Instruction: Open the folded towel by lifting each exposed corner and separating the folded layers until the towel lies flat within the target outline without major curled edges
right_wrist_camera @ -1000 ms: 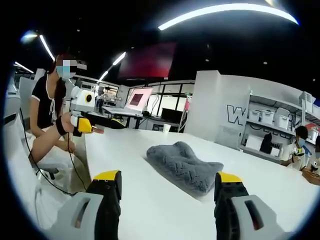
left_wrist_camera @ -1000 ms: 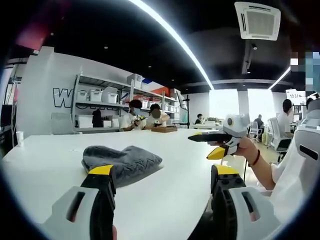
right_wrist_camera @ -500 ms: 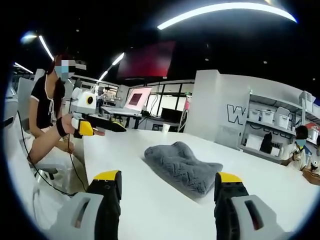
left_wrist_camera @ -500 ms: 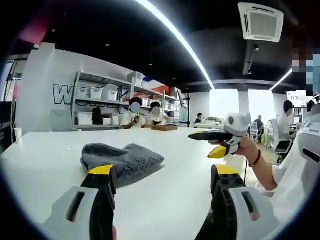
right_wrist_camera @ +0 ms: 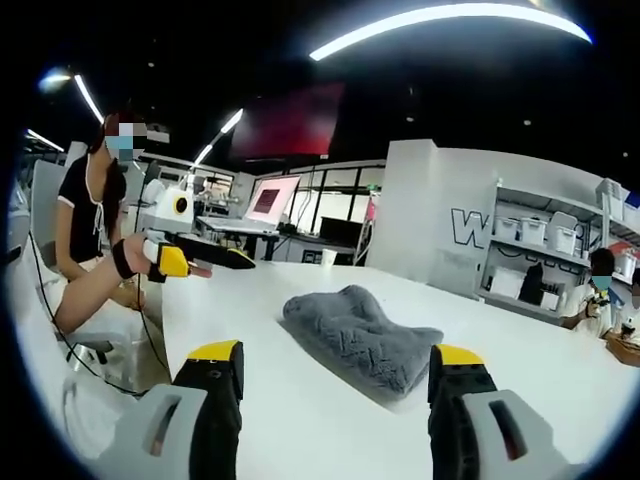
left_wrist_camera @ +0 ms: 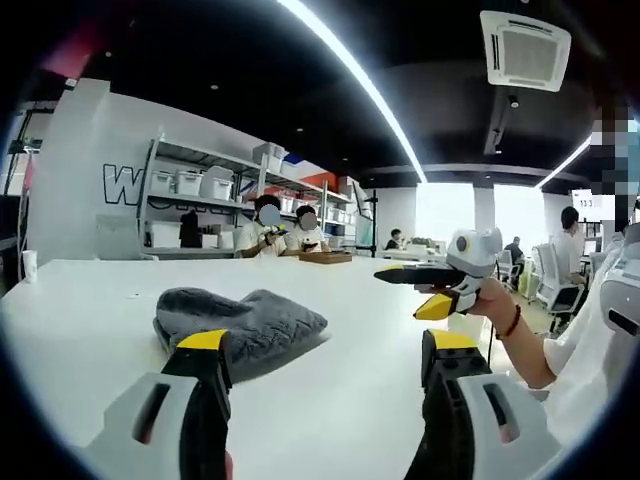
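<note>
A folded grey towel (left_wrist_camera: 240,322) lies in a soft heap on the white table (left_wrist_camera: 90,310). In the left gripper view, my left gripper (left_wrist_camera: 328,345) hovers just short of the towel's near edge, its jaws wide apart with nothing between them. The right gripper (left_wrist_camera: 402,292), held in a hand, comes in from the right above the table, off to the towel's side. In the right gripper view, the towel (right_wrist_camera: 355,335) lies ahead of my right gripper (right_wrist_camera: 336,352), which is open and empty. There the left gripper (right_wrist_camera: 226,266) shows at the left over the table's (right_wrist_camera: 560,375) edge.
Shelving with white bins (left_wrist_camera: 190,185) lines the far wall, and people (left_wrist_camera: 285,228) sit at the table's far side. A small cup (left_wrist_camera: 26,264) stands at the far left edge. The seated person (right_wrist_camera: 95,225) holding the grippers is at the table's side.
Both views have shifted a little with the hands. In the right gripper view the left gripper has moved slightly further in over the table. The towel has not moved.
</note>
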Available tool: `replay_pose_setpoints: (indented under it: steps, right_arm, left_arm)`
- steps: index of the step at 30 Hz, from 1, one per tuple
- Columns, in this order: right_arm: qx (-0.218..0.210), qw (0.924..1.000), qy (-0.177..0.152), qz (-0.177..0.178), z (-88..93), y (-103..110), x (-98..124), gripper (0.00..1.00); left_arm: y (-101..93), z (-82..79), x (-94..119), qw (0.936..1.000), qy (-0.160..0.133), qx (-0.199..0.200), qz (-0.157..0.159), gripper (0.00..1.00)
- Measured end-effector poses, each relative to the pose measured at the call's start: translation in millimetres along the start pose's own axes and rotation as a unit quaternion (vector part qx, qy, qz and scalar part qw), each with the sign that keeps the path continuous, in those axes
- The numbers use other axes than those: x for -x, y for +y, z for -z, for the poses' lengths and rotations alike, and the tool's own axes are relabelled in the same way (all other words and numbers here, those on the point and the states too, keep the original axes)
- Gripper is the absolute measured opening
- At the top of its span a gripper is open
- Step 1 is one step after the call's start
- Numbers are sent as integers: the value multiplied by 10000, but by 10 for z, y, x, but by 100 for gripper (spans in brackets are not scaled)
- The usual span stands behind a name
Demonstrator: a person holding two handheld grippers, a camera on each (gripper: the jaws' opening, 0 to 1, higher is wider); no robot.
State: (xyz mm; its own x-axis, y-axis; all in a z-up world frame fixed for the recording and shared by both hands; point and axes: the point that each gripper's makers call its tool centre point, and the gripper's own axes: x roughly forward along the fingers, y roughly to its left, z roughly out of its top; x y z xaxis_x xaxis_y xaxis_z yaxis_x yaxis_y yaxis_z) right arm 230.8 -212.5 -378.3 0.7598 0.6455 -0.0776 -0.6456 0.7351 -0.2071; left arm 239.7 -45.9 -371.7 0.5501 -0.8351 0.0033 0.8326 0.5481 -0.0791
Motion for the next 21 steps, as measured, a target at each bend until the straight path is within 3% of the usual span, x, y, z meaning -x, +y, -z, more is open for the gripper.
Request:
replay_pose_setpoints:
  steps: [21]
  right_arm:
    - [-68,9999,105,-41,33,-82,-111,72]
  left_arm:
    - [24,-59,-118,9999,88,-29,85,76]
